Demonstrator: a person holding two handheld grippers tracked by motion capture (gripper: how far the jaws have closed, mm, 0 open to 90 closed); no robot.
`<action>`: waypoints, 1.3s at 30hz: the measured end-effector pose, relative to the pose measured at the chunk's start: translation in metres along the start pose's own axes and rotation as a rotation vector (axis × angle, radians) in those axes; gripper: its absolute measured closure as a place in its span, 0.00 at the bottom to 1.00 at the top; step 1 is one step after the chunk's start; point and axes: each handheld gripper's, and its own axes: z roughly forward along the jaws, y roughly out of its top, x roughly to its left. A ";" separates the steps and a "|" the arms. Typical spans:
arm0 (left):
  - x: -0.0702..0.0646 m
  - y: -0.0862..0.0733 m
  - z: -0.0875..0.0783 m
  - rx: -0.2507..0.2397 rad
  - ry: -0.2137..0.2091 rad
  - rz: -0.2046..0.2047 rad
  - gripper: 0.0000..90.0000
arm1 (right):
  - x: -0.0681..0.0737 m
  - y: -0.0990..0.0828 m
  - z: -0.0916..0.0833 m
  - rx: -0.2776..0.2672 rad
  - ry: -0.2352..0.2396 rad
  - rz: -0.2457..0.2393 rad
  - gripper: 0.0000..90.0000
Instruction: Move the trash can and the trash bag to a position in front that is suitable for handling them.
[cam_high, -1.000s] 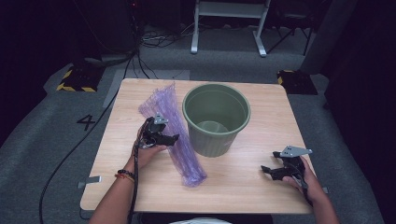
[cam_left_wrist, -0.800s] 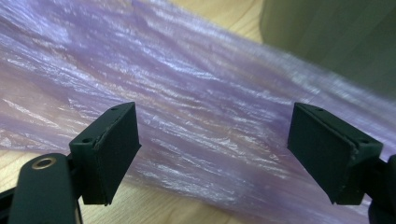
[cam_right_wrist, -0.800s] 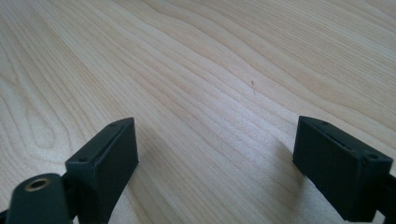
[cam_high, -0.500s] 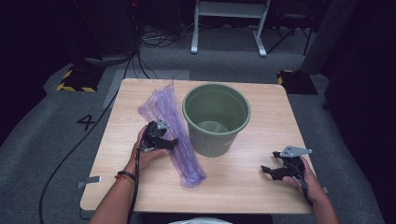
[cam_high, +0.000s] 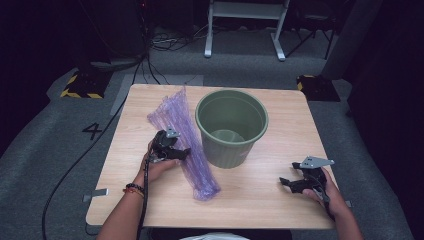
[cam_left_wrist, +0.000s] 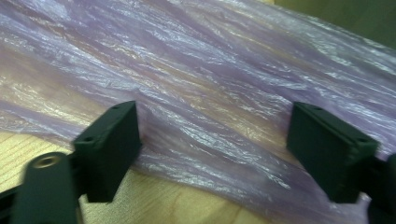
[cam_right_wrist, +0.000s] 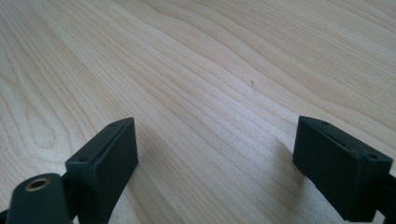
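Left gripper view: the purple bag (cam_left_wrist: 224, 93) is straddled by the left gripper (cam_left_wrist: 212, 154), spread, just closing; film possibly slipping free.

overhead view faces forward; gripper views hug the table (cam_high: 280, 197).

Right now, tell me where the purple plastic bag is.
In the high view the purple plastic bag lies lengthwise on the table's left half, just left of the green bucket, with the open left gripper at its middle.
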 end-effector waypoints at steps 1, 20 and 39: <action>0.000 0.000 -0.002 -0.002 -0.002 0.004 0.32 | 0.000 0.000 0.000 0.000 0.000 0.000 0.15; 0.002 -0.006 -0.007 -0.033 -0.033 0.019 0.97 | 0.000 0.000 0.000 -0.001 0.001 -0.002 0.15; 0.000 -0.003 -0.014 -0.067 -0.038 0.035 0.99 | 0.000 0.000 0.000 -0.001 0.002 -0.001 0.16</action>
